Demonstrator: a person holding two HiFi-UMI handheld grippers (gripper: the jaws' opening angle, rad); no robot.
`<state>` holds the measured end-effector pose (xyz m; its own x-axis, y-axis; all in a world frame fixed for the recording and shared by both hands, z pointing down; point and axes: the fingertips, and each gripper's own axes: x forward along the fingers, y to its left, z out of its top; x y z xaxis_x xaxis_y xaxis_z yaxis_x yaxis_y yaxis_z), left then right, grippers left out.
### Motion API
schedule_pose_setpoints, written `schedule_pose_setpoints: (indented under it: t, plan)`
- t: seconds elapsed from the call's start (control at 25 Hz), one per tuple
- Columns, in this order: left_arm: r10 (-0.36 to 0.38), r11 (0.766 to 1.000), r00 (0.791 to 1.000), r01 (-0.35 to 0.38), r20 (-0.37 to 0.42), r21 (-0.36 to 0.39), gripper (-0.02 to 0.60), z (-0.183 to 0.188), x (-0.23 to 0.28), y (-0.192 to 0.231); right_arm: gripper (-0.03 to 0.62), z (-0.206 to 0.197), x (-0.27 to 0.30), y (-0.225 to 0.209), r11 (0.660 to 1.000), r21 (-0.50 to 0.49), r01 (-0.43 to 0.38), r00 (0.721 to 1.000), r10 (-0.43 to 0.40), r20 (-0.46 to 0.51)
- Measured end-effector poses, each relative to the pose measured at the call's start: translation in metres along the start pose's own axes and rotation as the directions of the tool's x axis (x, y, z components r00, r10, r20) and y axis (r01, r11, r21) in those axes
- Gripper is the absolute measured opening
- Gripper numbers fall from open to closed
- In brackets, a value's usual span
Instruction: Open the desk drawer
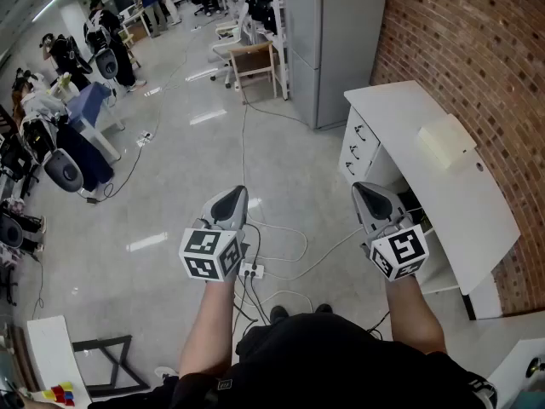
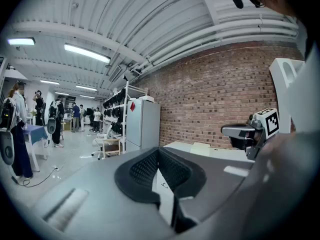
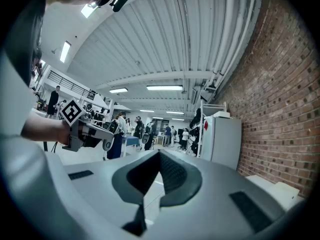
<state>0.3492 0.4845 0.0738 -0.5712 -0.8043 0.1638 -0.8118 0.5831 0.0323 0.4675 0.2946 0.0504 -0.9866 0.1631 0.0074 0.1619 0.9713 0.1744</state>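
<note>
A white desk [image 1: 443,194] stands along the brick wall on the right in the head view. Its drawer fronts [image 1: 356,149], with small dark handles, face the open floor and are all closed. My left gripper [image 1: 232,194] is held over the floor, well left of the desk, shut and empty. My right gripper [image 1: 368,191] hovers just short of the drawer fronts, also shut with nothing in it. The left gripper view has its shut jaws [image 2: 159,152] pointing toward the desk top [image 2: 200,150], with the right gripper [image 2: 246,132] alongside. In the right gripper view, the shut jaws [image 3: 160,157] face down the hall.
A cream box [image 1: 447,140] lies on the desk top. A grey metal cabinet [image 1: 328,41] stands beyond the desk. A power strip [image 1: 249,269] and cables run over the floor by my feet. People and equipment [image 1: 64,156] fill the left side; a wooden chair [image 1: 254,62] stands farther back.
</note>
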Motion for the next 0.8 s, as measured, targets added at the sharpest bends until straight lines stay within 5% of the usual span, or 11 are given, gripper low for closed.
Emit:
schedule_pose_setpoints:
  t: [0.8]
  plan:
    - [-0.026, 1.000, 1.000, 0.026, 0.013, 0.013, 0.014, 0.003, 0.017, -0.028, 0.012, -0.012, -0.015, -0.020, 0.998, 0.057, 0.022, 1.000, -0.021, -0.018]
